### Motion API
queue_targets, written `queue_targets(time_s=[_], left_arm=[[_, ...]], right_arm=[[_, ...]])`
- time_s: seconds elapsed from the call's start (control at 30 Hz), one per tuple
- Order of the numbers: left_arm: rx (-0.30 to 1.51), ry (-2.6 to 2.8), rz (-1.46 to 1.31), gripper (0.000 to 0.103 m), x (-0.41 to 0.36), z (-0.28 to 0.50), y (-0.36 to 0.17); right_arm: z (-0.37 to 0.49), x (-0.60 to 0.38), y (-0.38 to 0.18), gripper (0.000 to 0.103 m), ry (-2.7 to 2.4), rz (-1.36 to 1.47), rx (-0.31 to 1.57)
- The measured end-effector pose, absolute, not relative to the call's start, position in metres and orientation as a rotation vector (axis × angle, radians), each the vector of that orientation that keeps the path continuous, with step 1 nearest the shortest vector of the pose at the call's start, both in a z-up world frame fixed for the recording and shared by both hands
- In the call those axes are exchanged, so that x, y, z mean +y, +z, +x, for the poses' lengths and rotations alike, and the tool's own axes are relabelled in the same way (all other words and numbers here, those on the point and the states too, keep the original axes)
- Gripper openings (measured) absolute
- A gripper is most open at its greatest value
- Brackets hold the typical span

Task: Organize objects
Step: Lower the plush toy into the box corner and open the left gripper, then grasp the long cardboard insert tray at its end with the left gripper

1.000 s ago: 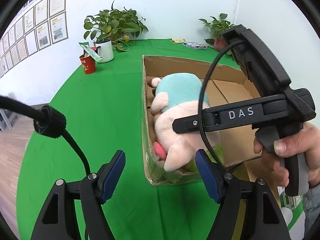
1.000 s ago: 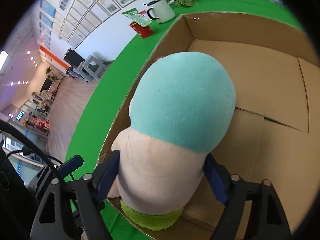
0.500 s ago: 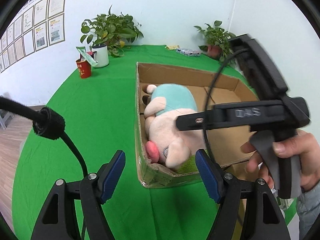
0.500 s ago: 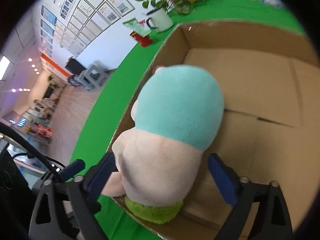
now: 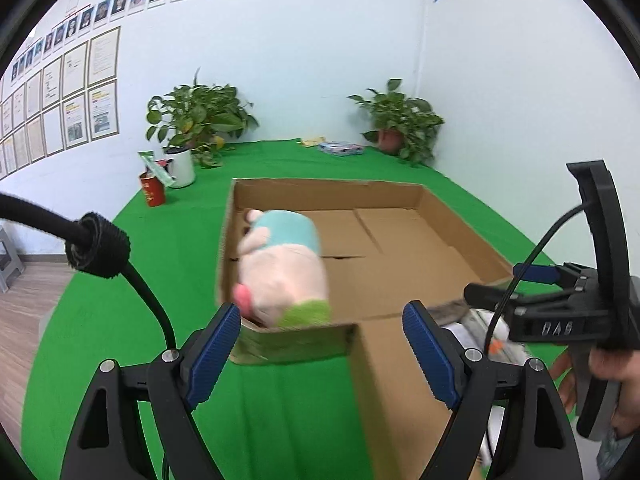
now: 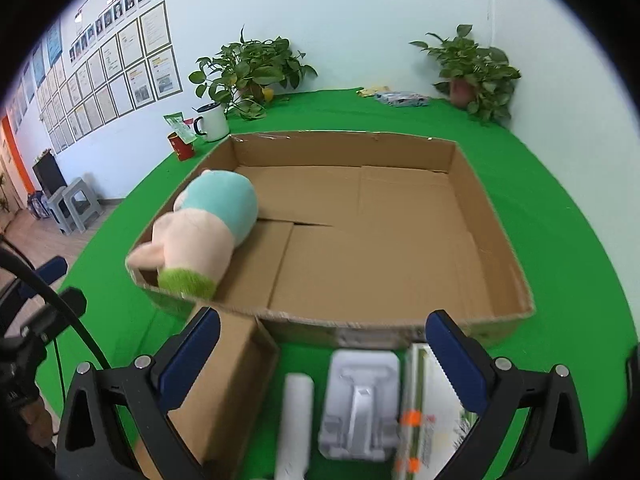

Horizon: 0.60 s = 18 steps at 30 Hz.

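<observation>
Right claw (image 6: 322,350): spread wide, nothing between its blue pads, above the near wall of the box; its jaws have just been opening.
Left claw (image 5: 322,354): spread, empty, jaws just widened, hanging over the box's near left corner.
Plush toy (image 6: 204,228): lying inside the cardboard box (image 6: 496,216), pressed along the left wall, green end at the near corner.
Open room: the rest of the box floor is bare cardboard.
Near edge: white roll (image 6: 296,424), white plastic tray (image 6: 360,400) and smaller carton (image 6: 224,392) on the green table (image 6: 560,184), just outside the box.
</observation>
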<state>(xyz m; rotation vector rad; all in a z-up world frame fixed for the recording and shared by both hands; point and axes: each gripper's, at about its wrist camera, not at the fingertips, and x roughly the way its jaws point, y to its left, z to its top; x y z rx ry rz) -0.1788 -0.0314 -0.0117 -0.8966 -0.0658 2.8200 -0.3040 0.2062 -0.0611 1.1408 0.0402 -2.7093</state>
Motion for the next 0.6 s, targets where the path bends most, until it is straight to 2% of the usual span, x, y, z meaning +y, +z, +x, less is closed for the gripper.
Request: queue_targets(time_s=[0.3,0.6], left_arm=[[-0.061,2.759,-0.941,0.083,0.022,-0.13,-0.018],[0.109,2.714,-1.01,0.083,0.069,-0.09,-0.035]], right_arm=[[-0.252,0.233,-0.064,0.102,-2.761,1.088,0.068],[-0.233,0.248,-0.075,0.102,-2.766,1.063,0.074]])
